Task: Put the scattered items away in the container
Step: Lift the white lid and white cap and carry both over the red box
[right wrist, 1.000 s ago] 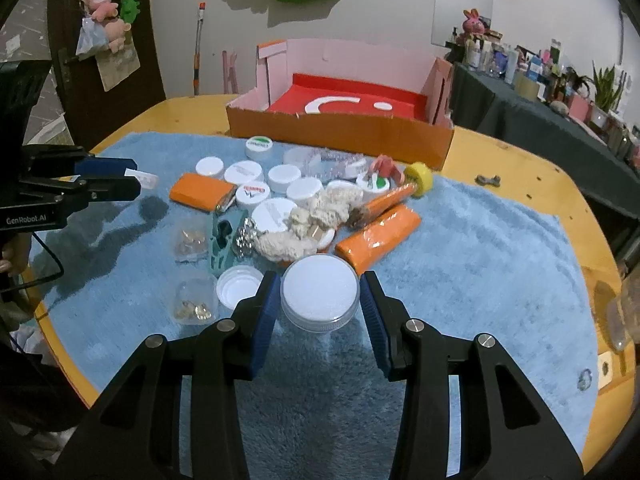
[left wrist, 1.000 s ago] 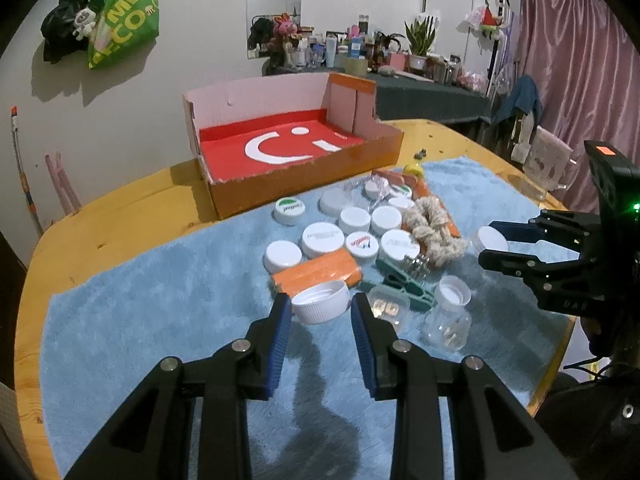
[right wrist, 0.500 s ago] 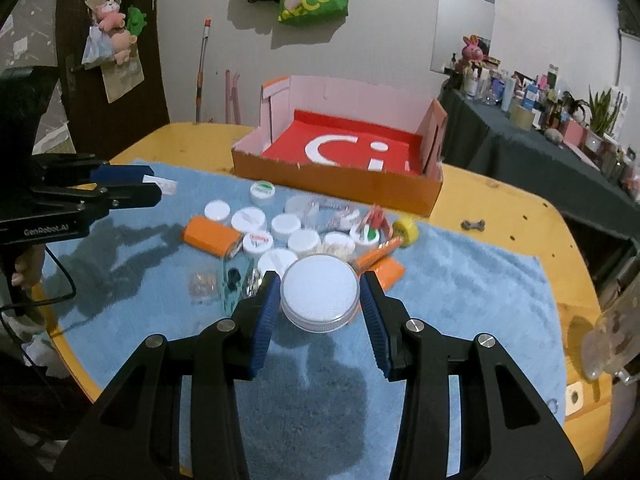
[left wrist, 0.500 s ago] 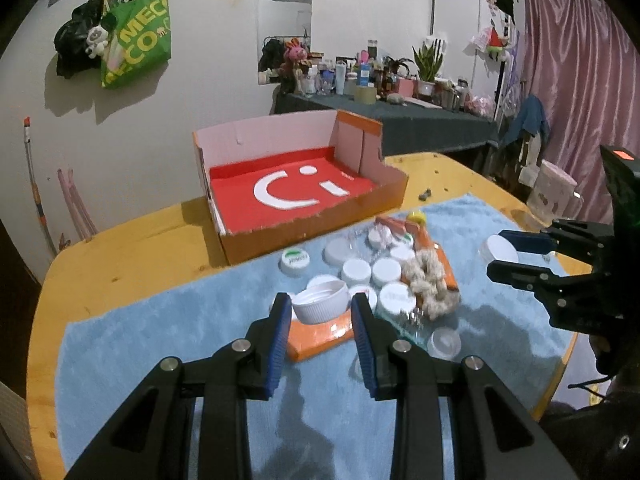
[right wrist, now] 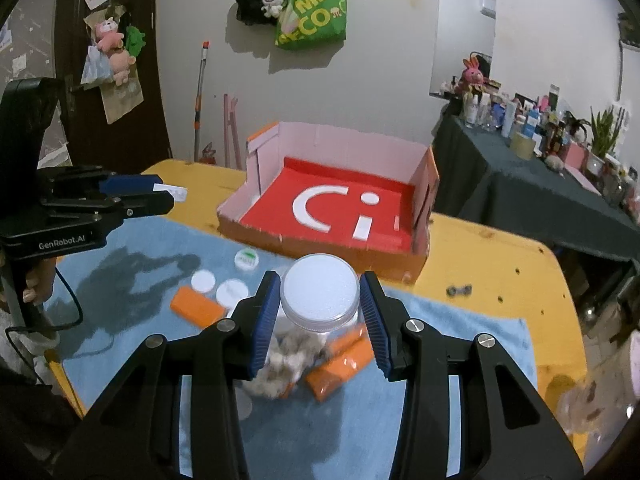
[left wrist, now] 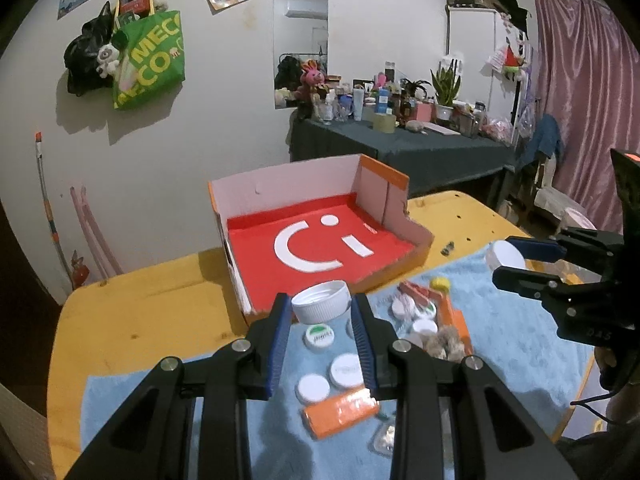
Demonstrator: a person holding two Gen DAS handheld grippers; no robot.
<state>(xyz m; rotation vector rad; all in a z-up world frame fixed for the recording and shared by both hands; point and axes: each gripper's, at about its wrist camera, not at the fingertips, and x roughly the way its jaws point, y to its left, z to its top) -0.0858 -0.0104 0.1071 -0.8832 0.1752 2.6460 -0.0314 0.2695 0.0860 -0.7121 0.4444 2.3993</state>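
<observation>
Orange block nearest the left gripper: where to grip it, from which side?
Across the short width of the orange block, at mid-length, from above. It lies flat on the towel, long axis roughly left-right in the left wrist view, long sides mostly clear; white caps crowd its far edge.

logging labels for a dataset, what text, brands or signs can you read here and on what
"GenRobot.AI": side of the left gripper, right wrist view.
"MECO" over "ECO", partly cut off: green bag on the wall.
White smile-like logo, no letters: red floor of the box.
Green print on a white cap: too blurred to read.
Embossed marks on the right gripper body: unreadable.
Wall photos and bottle labels on the dark side table: too small to read.
</observation>
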